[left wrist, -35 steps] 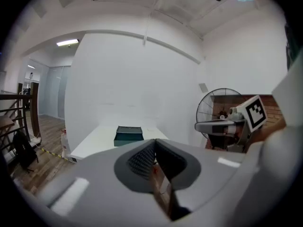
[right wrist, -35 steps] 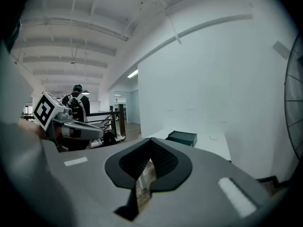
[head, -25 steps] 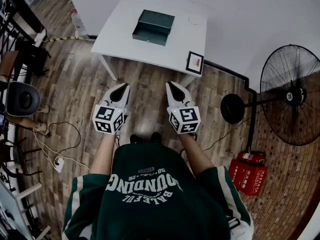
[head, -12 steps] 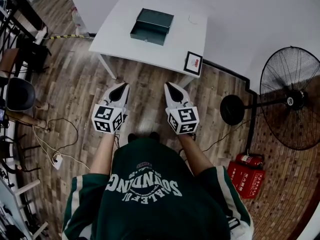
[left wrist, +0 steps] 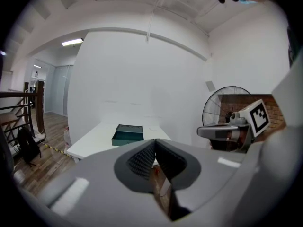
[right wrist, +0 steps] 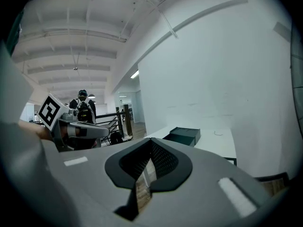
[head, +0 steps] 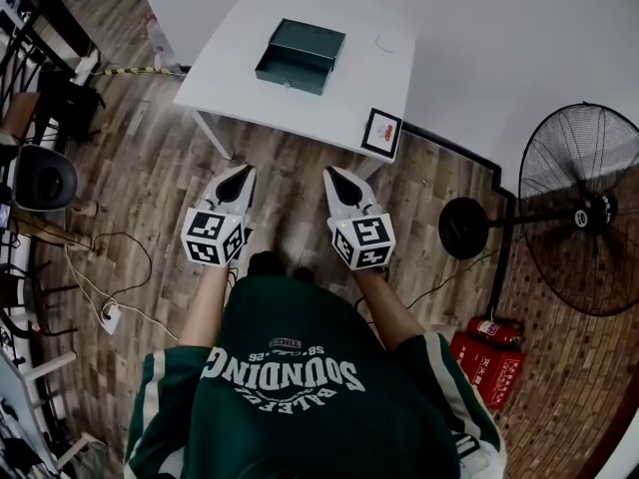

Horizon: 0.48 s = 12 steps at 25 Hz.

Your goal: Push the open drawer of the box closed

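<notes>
Both tools are pressed together on nothing: the left gripper point(head: 238, 174) and right gripper point(head: 333, 176) hang at mid-frame over the floor, tips pointing up-frame, well short of the table point(head: 384, 68). The box point(head: 300, 56) sits at top centre, its drawer point(head: 288, 71) pulled out toward the person. The step in hand looks like the approach. Step in, set closed tips on the middle of the drawer front and push straight — steady the box with the other tool so it doesn't slide. The drawer looks empty, though it's too small to be sure
</notes>
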Each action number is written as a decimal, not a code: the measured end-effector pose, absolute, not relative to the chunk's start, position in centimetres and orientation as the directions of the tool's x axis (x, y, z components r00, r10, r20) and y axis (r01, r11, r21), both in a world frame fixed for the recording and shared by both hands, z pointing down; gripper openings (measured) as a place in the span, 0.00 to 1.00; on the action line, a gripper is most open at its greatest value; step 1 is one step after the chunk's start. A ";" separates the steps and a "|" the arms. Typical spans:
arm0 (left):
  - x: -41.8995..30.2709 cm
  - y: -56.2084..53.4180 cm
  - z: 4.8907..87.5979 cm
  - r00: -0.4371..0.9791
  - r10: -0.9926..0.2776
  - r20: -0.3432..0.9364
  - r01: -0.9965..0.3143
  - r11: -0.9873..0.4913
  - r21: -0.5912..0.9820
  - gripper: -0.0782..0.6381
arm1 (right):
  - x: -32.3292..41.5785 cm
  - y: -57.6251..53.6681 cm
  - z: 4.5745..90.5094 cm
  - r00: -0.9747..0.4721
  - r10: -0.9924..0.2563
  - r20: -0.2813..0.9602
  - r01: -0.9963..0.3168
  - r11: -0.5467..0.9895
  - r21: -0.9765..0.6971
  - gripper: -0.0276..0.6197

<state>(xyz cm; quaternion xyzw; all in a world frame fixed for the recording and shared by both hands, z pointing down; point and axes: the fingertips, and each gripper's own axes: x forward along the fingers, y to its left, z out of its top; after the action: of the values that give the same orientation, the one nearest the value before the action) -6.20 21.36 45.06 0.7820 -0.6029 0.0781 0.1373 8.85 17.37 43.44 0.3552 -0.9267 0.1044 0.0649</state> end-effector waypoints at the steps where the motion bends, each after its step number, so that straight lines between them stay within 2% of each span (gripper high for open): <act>1: -6.2 21.0 45.1 0.260 -0.922 0.288 -0.965 -0.234 0.121 0.18 | 8.8 17.0 43.5 -0.741 -0.643 0.195 -0.670 0.727 -0.149 0.05; 12: -6.9 14.8 46.7 0.304 -0.902 0.307 -0.952 -0.272 0.141 0.18 | 8.1 11.6 44.7 -0.715 -0.664 0.218 -0.698 0.698 -0.162 0.05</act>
<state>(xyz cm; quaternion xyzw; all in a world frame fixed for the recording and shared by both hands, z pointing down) -6.95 14.78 46.74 0.7933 -0.5842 0.0831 0.1501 8.08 11.59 44.70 0.3707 -0.9186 0.1169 0.0715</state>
